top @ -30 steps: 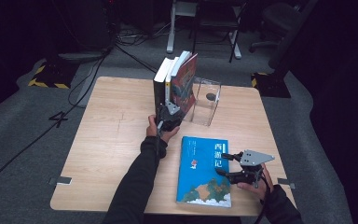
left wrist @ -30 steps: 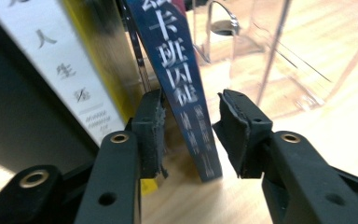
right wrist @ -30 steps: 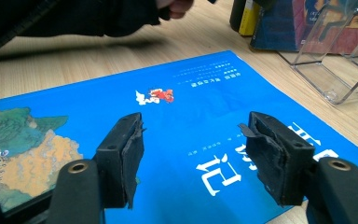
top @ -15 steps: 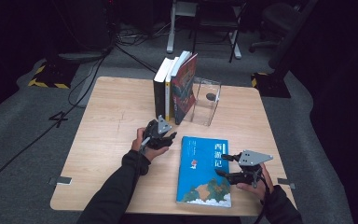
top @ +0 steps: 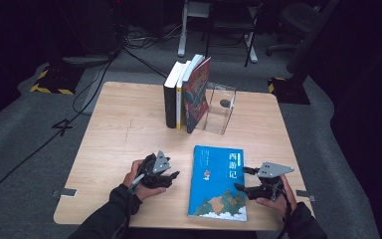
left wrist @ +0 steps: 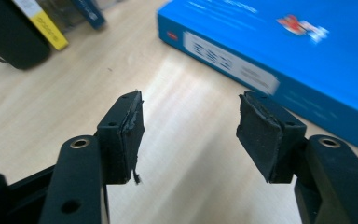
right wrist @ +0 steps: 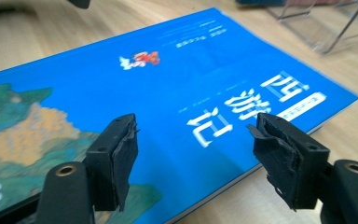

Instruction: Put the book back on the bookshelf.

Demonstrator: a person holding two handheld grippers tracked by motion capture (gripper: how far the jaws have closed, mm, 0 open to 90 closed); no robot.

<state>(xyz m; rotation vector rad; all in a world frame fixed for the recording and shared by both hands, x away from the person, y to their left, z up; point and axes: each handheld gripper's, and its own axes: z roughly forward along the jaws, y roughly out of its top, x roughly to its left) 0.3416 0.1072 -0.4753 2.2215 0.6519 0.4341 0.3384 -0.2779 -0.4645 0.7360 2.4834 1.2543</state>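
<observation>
A: Where's the book (top: 219,183) from your seat?

B: I see it flat on the table (top: 129,124), cover up, at about 5 o'clock from the table's middle, close to the near edge. Its long axis runs 12 to 6, tipped slightly so the top end leans toward 1. The title end points to the far side; the landscape end sits nearest me.

A: And the spine?

B: On the 9 o'clock side. In the left gripper view the blue spine (left wrist: 261,70) crosses the upper right, lying on the wood.

A: Your left gripper (top: 173,176)?

B: At 9 o'clock of the book, just beside it, aimed toward it. Its jaws have just been opening; the pads (left wrist: 128,135) stand apart with only bare table between them.

A: The right gripper (top: 242,180)?

B: At 3 o'clock of the book, at its right edge, pointing toward 9. Its jaws have just been widening too. The pads (right wrist: 121,161) are apart, hovering over the cover near the edge, gripping nothing.

A: Anything else up there?

B: At 12 o'clock, a row of upright books (top: 188,94), leaning against a clear stand (top: 221,107) on their 3 o'clock side
</observation>
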